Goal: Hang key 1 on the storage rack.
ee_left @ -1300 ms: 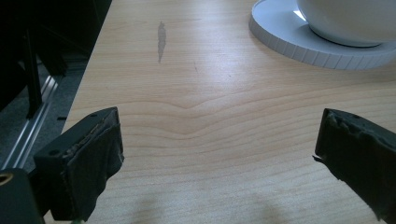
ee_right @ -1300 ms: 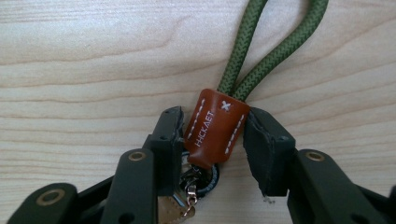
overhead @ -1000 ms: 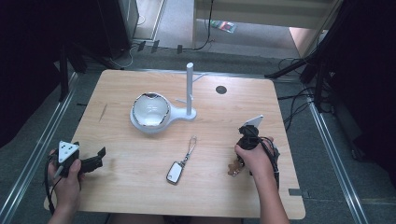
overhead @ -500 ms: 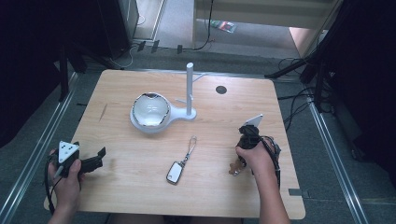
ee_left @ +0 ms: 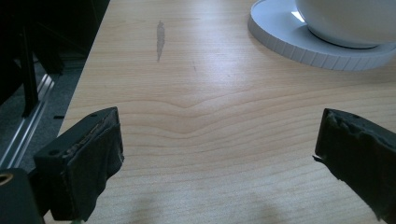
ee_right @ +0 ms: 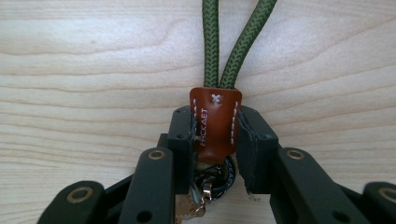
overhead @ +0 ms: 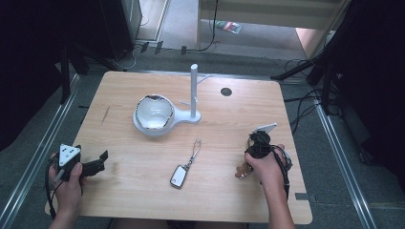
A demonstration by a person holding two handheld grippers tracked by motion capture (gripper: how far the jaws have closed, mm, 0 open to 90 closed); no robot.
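The right claw (ee_right: 215, 154) pinches the leather tab (ee_right: 215, 122); the cord (ee_right: 233, 42) ahead may snag. The left claw (ee_left: 219, 158) gapes, holding nothing.

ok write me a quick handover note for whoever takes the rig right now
Right gripper: shut on the brown leather tab of a green cord keychain, down on the table at the right.
Left gripper: open, holding nothing, low over the table's left edge.
Key fob with its strap lies at table centre, untouched. White stand with its bowl is at the back.
Done: keychain gripped.
Left: lift it and probably hang it on the stand; the fob likely follows.
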